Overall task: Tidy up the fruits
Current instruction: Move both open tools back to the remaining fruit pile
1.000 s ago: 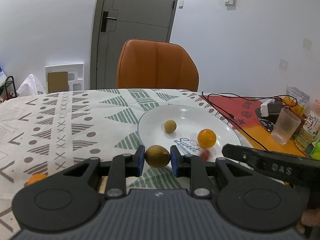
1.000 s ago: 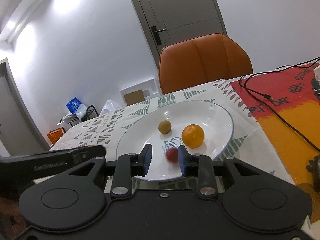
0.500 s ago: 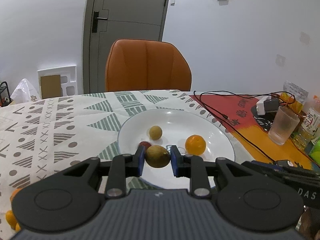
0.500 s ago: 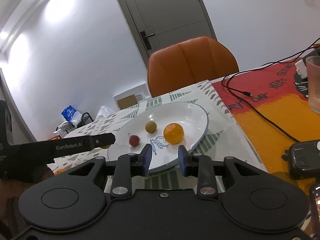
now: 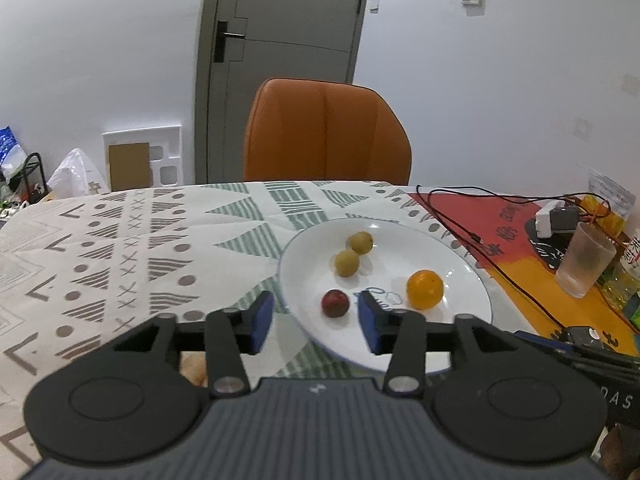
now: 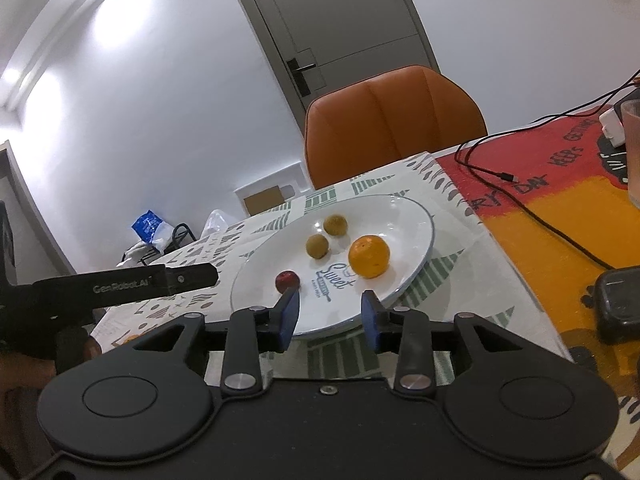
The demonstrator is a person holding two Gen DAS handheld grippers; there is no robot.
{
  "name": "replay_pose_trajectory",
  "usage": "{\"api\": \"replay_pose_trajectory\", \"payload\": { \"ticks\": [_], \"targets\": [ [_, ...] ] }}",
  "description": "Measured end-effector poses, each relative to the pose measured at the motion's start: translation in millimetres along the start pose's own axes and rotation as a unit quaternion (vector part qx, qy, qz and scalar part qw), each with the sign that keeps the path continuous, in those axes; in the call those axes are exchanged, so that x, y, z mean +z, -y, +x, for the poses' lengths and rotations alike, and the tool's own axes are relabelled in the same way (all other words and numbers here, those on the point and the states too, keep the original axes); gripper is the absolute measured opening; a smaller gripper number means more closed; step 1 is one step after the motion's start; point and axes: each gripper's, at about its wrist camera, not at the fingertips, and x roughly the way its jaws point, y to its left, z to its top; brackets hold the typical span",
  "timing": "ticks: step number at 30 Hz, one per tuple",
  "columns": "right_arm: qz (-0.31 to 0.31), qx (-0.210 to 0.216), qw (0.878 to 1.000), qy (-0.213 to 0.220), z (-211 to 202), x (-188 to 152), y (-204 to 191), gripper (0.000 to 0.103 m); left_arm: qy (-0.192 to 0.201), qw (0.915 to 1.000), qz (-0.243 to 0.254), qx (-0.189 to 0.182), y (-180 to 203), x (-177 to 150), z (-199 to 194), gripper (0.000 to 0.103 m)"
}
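The left tongs [image 5: 314, 316] stand wide apart with nothing between the blue pads [image 5: 262, 322], held low over the near left edge of the white plate [image 5: 452, 340]. The right tongs [image 6: 330, 318] are also spread apart and empty, poised just above the near rim of the same plate [image 6: 416, 216].

Four fruits lie on the plate. Two small green-brown fruits [image 5: 347, 263] sit touching each other toward the far side; the farther one [image 5: 361, 242] is just behind the nearer. An orange [image 5: 425, 289] rests on the right half of the plate, apart from the others. A small red fruit [image 5: 335, 303] lies near the front, just left of the printed blue lettering [image 6: 335, 276] in the plate's middle. In the right wrist view the red fruit [image 6: 287, 280] is just beyond the left pad of the right tongs, and the orange [image 6: 368, 256] sits beyond the lettering.

The plate stands on a table covered with a patterned cloth [image 5: 132, 240] of green triangles and grey dots. To the right lies a red and orange mat [image 5: 500, 224] with a black cable [image 5: 472, 236] trailing across it, and a frosted plastic cup [image 5: 585, 260] stands near a white charger [image 5: 547, 220]. An orange chair [image 5: 326, 132] stands behind the table before a grey door [image 5: 286, 40].
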Motion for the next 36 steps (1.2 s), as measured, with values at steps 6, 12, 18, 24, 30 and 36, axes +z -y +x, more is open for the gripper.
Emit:
{"api": "replay_pose_trajectory", "payload": {
  "ticks": [6,12,18,24,30,36],
  "targets": [
    [-0.008,0.009,1.000,0.003,-1,-3,-12,0.050,0.017,0.9998,-0.013,-0.003,-13,-2,-21,0.079],
    [-0.016,0.016,1.000,0.008,-6,-4,-23,0.063,0.026,0.9991,-0.030,0.013,-28,-5,-37,0.089],
    [-0.023,0.020,0.999,0.014,-14,-4,-32,0.073,0.037,0.9983,-0.031,0.032,-36,-8,-54,0.093],
    [-0.028,0.026,0.999,0.013,-19,-4,-42,0.091,0.043,0.9972,-0.039,0.047,-47,-12,-73,0.094],
    [-0.032,0.032,0.999,0.017,-21,-4,-52,0.100,0.046,0.9960,-0.048,0.060,-59,-16,-89,0.094],
    [-0.038,0.042,0.998,0.011,-21,-5,-61,0.103,0.057,0.9934,-0.065,0.075,-76,-18,-104,0.102]
  ]
}}
